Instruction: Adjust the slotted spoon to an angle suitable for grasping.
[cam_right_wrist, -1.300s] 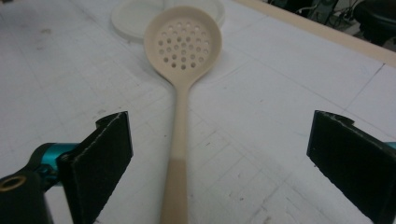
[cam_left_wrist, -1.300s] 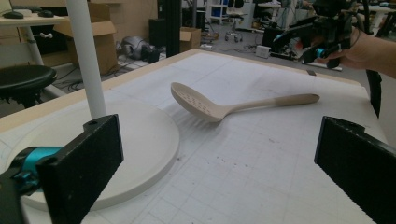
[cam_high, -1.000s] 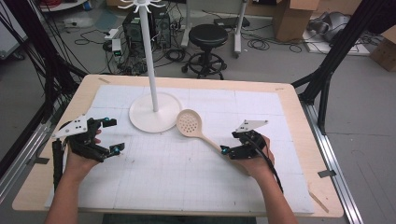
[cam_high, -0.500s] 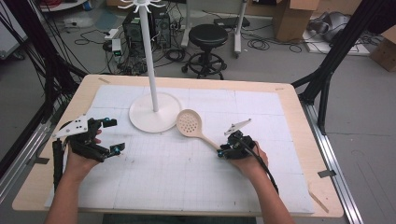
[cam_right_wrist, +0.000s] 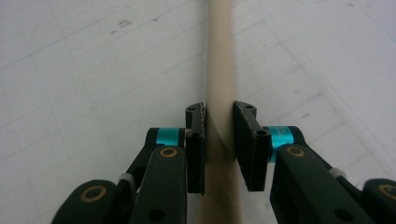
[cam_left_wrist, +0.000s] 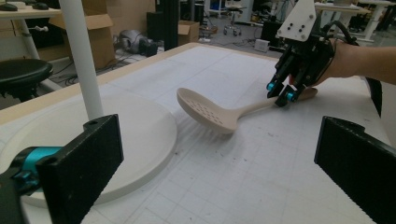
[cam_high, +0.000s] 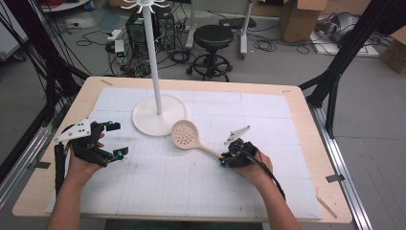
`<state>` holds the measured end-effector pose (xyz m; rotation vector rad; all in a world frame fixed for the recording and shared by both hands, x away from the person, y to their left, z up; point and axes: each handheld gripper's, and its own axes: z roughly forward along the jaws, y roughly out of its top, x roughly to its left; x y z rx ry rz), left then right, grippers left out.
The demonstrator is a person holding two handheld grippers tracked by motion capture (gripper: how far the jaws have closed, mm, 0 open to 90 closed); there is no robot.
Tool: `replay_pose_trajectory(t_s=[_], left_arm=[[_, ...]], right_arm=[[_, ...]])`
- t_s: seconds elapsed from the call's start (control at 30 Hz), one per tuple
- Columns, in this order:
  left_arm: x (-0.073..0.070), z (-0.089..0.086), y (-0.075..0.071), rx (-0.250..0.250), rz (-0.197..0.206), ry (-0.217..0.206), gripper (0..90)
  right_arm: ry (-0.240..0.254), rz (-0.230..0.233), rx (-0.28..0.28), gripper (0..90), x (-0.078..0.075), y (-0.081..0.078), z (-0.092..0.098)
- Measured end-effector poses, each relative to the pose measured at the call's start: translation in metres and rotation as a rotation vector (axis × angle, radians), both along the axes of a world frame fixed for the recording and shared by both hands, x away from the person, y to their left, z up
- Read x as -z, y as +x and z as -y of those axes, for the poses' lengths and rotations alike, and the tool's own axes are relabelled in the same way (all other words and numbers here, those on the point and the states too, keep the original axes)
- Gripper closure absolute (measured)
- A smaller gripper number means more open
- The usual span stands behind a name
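Two grippers, one slotted spoon, one white stand on the table (cam_high: 297, 143). High view: left gripper (cam_high: 115, 139) at the table's left side, jaws spread wide with nothing between them. Right gripper (cam_high: 225, 158) at centre-right, down at the spoon's handle. Spoon (cam_high: 186, 135) lies flat on the gridded mat, bowl just beside the round base of the stand (cam_high: 158, 114), handle running toward the right hand (cam_high: 256, 165).

Left gripper view: two black jaws wide apart in the foreground; spoon (cam_left_wrist: 210, 109) beyond them, right gripper (cam_left_wrist: 281, 92) over its handle end; stand (cam_left_wrist: 84, 60) at left.

Right gripper view: both pads sit on either side of the one beige handle (cam_right_wrist: 219, 70), closed against it.
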<state>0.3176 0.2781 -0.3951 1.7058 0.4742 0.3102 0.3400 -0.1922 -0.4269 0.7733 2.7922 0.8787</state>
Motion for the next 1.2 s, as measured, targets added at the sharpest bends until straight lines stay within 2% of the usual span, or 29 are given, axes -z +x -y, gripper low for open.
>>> replay_pose_trajectory(t_s=[0.03, 0.1, 0.13, 0.23, 0.37, 0.4, 0.6, 0.67, 0.77, 0.83, 0.87, 0.9, 1.07, 1.2], left_arm=[[0.000, 0.000, 0.000, 0.000, 0.000, -0.001, 1.8], [-0.001, 0.000, 0.000, 0.001, 0.002, -0.002, 1.7], [-0.001, -0.001, 0.000, 0.000, 0.003, -0.003, 1.7], [-0.001, -0.001, 0.000, -0.004, 0.004, -0.003, 1.7], [-0.001, -0.001, 0.000, -0.003, 0.006, -0.004, 1.7], [-0.001, -0.001, 0.000, -0.003, 0.005, -0.005, 1.7], [-0.001, -0.002, -0.001, -0.003, 0.008, -0.005, 1.8], [-0.002, -0.003, -0.001, -0.004, 0.008, -0.009, 1.7], [-0.002, -0.004, -0.001, -0.007, 0.009, -0.013, 1.7], [-0.002, -0.004, -0.001, -0.007, 0.009, -0.013, 1.7], [-0.002, -0.004, -0.001, -0.008, 0.008, -0.013, 1.7], [-0.002, -0.004, -0.001, -0.009, 0.008, -0.012, 1.7], [-0.002, -0.004, -0.001, -0.010, 0.007, -0.011, 1.7], [-0.002, -0.003, -0.001, -0.011, 0.007, -0.009, 1.7]], right_arm=[[0.000, 0.000, 0.000, 74.9, 0.000, 0.000, 0.000], [0.004, 0.006, -0.056, 74.9, 0.001, -0.004, -0.006], [0.004, 0.006, -0.056, 74.9, 0.001, -0.004, -0.006], [0.003, 0.012, -0.118, 74.9, 0.001, -0.007, -0.015], [0.005, -0.003, -0.185, 74.9, 0.000, -0.012, -0.029], [0.001, -0.006, -0.209, 74.9, 0.000, -0.015, -0.038], [0.004, 0.004, -0.252, 72.6, 0.001, -0.020, -0.052], [0.027, 0.019, -0.233, 64.5, -0.002, -0.021, -0.048], [0.074, 0.026, -0.198, 59.3, -0.010, -0.024, -0.033], [0.065, 0.040, -0.184, 56.5, -0.012, -0.029, -0.020], [0.062, 0.032, -0.164, 55.1, -0.012, -0.034, -0.005], [0.062, 0.032, -0.164, 55.1, -0.012, -0.034, -0.005], [0.072, 0.021, -0.120, 54.0, -0.004, -0.051, 0.029], [0.072, 0.019, -0.109, 55.3, -0.001, -0.055, 0.035]])
